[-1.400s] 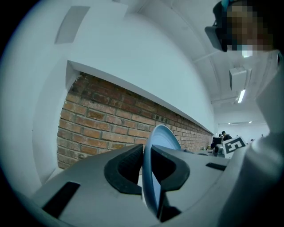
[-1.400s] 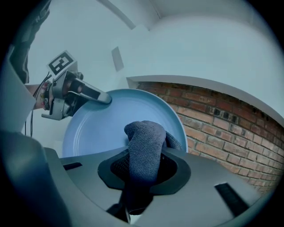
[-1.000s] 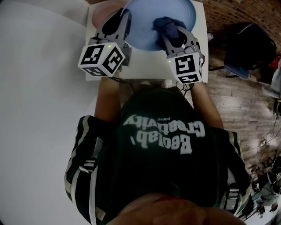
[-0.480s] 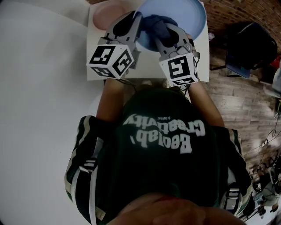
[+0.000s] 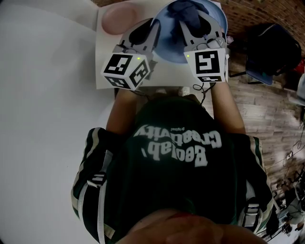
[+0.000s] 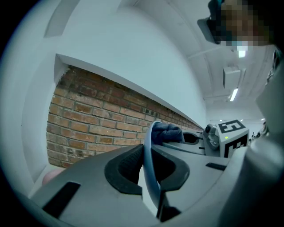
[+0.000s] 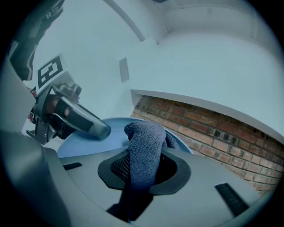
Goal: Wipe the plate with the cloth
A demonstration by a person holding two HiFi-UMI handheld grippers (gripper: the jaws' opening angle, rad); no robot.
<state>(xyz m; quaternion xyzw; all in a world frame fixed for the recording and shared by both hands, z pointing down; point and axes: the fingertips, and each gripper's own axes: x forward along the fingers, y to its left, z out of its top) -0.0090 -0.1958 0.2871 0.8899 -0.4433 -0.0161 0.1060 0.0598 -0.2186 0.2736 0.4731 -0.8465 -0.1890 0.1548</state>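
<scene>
A light blue plate [image 5: 167,42] is held up off the table, tilted on edge. My left gripper [image 5: 153,27] grips its left rim; in the left gripper view the rim [image 6: 147,146] runs between the black pads of the gripper [image 6: 150,174], whose jaws are closing on it. My right gripper [image 5: 196,21] is shut on a dark blue cloth [image 5: 188,10] that lies against the plate's face. In the right gripper view the cloth [image 7: 144,148] bulges up out of the right gripper [image 7: 143,172], with the plate [image 7: 88,135] just behind it.
A pink plate [image 5: 116,19] lies on the white table [image 5: 107,62] to the left of the blue one. A brick wall rises behind the table. At the right is a wooden floor with a dark bag [image 5: 271,47].
Both grippers have moved up and away from me. The plate has been lifted and tipped more on edge, and the cloth has slid up its face.
</scene>
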